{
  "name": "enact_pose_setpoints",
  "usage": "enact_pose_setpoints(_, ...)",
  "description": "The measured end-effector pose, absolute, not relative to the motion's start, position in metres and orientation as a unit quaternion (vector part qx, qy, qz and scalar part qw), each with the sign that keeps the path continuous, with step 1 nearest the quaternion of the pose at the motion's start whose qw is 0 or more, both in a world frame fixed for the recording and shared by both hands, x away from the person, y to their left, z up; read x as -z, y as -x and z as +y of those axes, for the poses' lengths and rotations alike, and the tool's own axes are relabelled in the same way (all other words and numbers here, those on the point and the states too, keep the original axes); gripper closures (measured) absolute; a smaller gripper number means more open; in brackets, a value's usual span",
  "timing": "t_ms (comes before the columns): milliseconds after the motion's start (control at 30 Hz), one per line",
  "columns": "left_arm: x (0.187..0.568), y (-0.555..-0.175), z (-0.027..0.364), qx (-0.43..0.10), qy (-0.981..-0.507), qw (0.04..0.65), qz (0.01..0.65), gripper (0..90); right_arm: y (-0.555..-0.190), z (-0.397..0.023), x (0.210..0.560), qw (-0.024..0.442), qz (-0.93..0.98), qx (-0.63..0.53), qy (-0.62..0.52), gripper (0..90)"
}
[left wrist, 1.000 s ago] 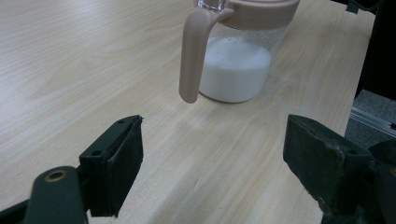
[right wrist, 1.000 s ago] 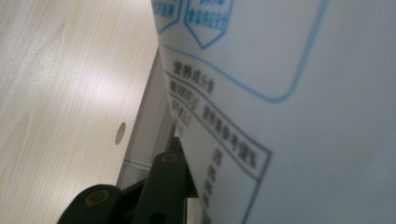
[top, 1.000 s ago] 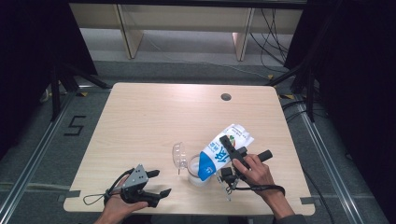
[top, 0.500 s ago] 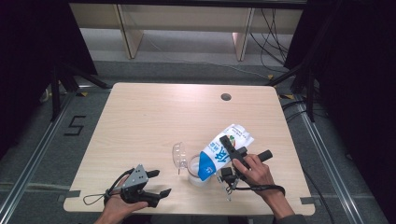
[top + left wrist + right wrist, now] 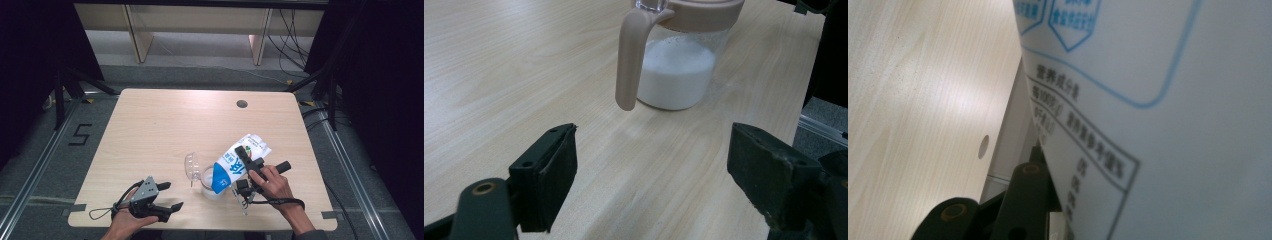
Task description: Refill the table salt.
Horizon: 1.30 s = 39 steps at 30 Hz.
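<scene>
The right gripper (image 5: 248,165) pinches a white and blue milk carton (image 5: 235,162), tilted spout-down over a clear jug (image 5: 210,182) near the front edge of the table (image 5: 165,125). In the right gripper view the carton's printed side presses against one jaw; the other jaw is probably behind it. The left gripper (image 5: 167,196) rests at the front left, jaws spread and holding nothing. One carton, one jug partly filled with milk, two grippers.
</scene>
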<state>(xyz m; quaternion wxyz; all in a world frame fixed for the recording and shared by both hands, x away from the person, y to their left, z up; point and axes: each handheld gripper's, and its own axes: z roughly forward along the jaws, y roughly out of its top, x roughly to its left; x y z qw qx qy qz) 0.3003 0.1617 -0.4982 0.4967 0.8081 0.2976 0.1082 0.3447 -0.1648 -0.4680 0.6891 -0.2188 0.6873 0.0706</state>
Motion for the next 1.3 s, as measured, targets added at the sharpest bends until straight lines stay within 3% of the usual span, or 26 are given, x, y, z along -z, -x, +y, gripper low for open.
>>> enact_pose_setpoints(600, 0.498, -0.301, 0.162, -0.106, -0.807, 0.499, 0.296, 19.8, -0.347, -0.167, 0.465, 0.656, 0.723, -0.101, 0.192, 76.4)
enact_pose_setpoints(1300, 0.498, -0.301, 0.162, -0.107, -0.806, 0.501, 0.296, 19.8, -0.360, -0.197, 0.463, 0.552, 0.795, -0.251, 0.010, 77.0)
